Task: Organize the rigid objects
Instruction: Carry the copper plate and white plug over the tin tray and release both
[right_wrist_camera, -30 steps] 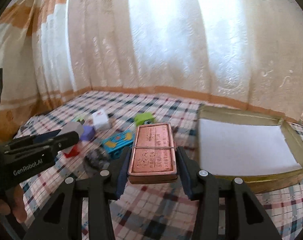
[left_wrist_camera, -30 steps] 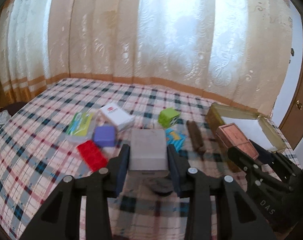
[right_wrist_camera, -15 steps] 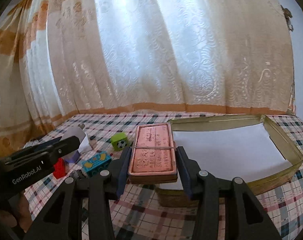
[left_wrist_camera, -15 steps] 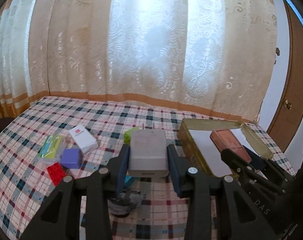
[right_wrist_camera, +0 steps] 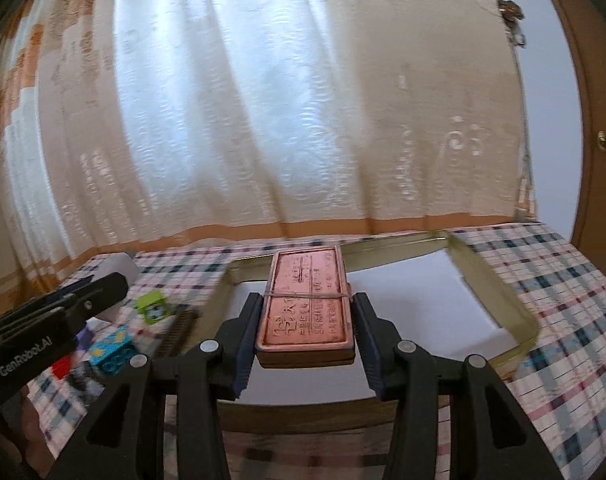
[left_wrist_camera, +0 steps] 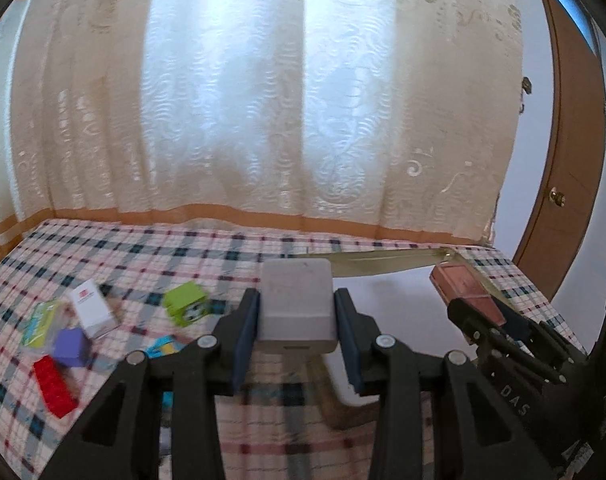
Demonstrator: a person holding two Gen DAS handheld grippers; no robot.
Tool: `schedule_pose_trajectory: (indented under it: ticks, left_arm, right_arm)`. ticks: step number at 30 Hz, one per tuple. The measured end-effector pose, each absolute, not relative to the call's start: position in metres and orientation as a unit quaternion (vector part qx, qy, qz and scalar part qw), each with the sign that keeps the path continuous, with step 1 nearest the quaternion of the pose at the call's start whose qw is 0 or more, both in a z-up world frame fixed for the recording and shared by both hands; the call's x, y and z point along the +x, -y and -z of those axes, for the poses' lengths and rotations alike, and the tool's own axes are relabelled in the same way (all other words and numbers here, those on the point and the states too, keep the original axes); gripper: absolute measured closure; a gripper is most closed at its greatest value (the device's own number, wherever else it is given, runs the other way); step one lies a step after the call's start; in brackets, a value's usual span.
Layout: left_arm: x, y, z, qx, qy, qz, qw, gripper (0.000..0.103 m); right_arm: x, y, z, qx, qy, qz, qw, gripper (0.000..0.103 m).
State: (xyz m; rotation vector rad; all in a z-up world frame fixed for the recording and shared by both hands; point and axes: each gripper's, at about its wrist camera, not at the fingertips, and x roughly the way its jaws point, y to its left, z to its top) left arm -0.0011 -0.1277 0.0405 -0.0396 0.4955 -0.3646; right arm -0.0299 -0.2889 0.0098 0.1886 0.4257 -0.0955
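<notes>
Above the tray (right_wrist_camera: 499, 300), the right gripper (right_wrist_camera: 305, 326) clamps a copper tin (right_wrist_camera: 305, 316) with embossed, unreadable script, while the left gripper (left_wrist_camera: 295, 322), marked "GenRobot.AI", pinches a grey box (left_wrist_camera: 295, 304) beside it.

A home bedroom; lace curtains (left_wrist_camera: 263, 100); plaid bedsheet (left_wrist_camera: 143, 256); wooden door (left_wrist_camera: 571, 160).

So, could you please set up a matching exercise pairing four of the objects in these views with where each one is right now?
Things:
1. grey box
2. copper tin
3. green cube
4. red brick

Places:
A. on the plaid cloth, nearest the left edge of the left wrist view
B. clamped in the right gripper
C. clamped in the left gripper
D. on the plaid cloth, beside the white carton

Pairs: 1-C, 2-B, 3-D, 4-A
</notes>
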Motion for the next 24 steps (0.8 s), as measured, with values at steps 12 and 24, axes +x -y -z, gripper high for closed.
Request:
schedule_pose_trajectory:
  ticks: [12, 24]
  left_arm:
    - [0.014, 0.205, -0.030, 0.003, -0.257, 0.202, 0.945, 0.066]
    - [0.034, 0.252, -0.007, 0.014, -0.288, 0.206, 0.935, 0.066]
  right_arm:
    - [-0.027, 0.353, -0.001, 0.065, -0.225, 0.124, 0.964, 0.055]
    - [-0.012, 0.390, 0.016, 0.092, -0.269, 0.144, 0.948, 0.055]
